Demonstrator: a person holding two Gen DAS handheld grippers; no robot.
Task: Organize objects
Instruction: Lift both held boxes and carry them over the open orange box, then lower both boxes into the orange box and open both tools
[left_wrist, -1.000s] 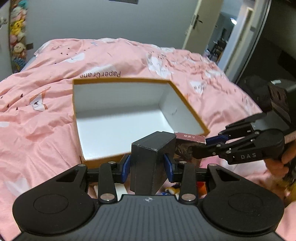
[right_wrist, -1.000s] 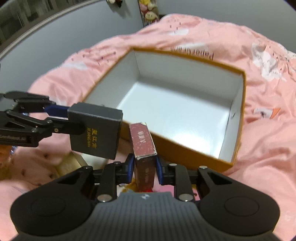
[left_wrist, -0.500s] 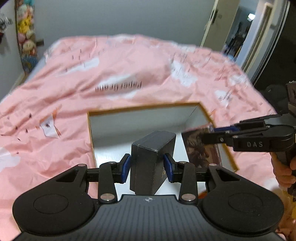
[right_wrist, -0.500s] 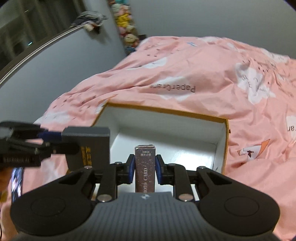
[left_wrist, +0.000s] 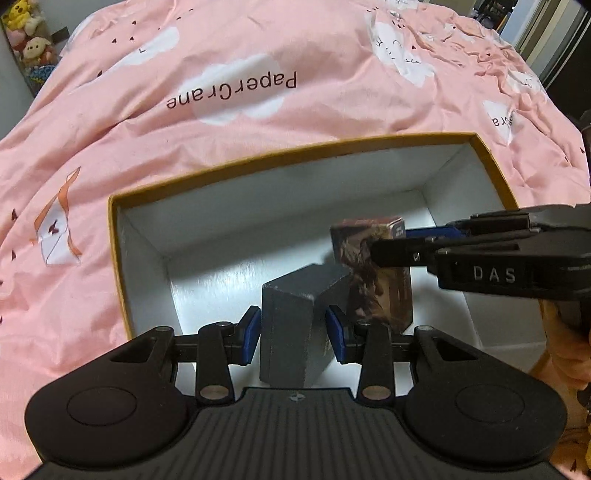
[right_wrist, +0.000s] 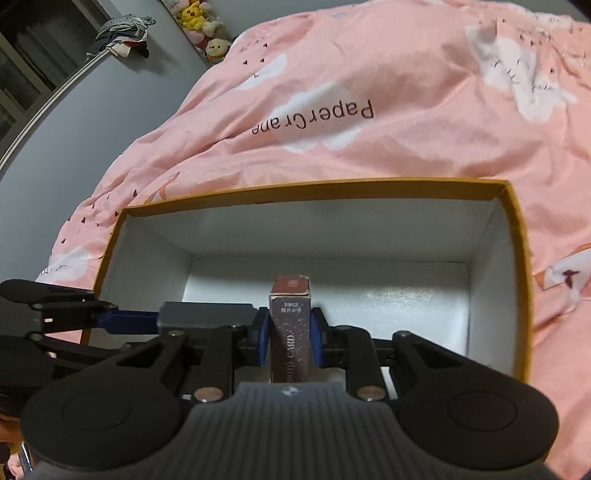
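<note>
An open cardboard box (left_wrist: 303, 151) with an orange rim and white inside lies on the pink bed; it also shows in the right wrist view (right_wrist: 517, 266). My left gripper (left_wrist: 294, 328) is shut on a dark grey box (left_wrist: 291, 325) and holds it inside the cardboard box near its front. My right gripper (right_wrist: 289, 339) is shut on a maroon card box (right_wrist: 290, 332) marked "CARD", held upright inside the cardboard box. In the left wrist view the maroon card box (left_wrist: 373, 266) stands just right of the grey one. In the right wrist view the dark grey box (right_wrist: 205, 315) is to the left.
A pink duvet (left_wrist: 229, 85) printed "Paper Crane" surrounds the cardboard box. Plush toys (right_wrist: 195, 18) sit at the far wall. Clothes (right_wrist: 122, 33) hang on a rail at the left. A doorway (left_wrist: 546, 37) is at the far right.
Both grippers have moved forward over the rim and down into the cardboard box, each still holding its item. The two held boxes now sit close side by side inside it.
</note>
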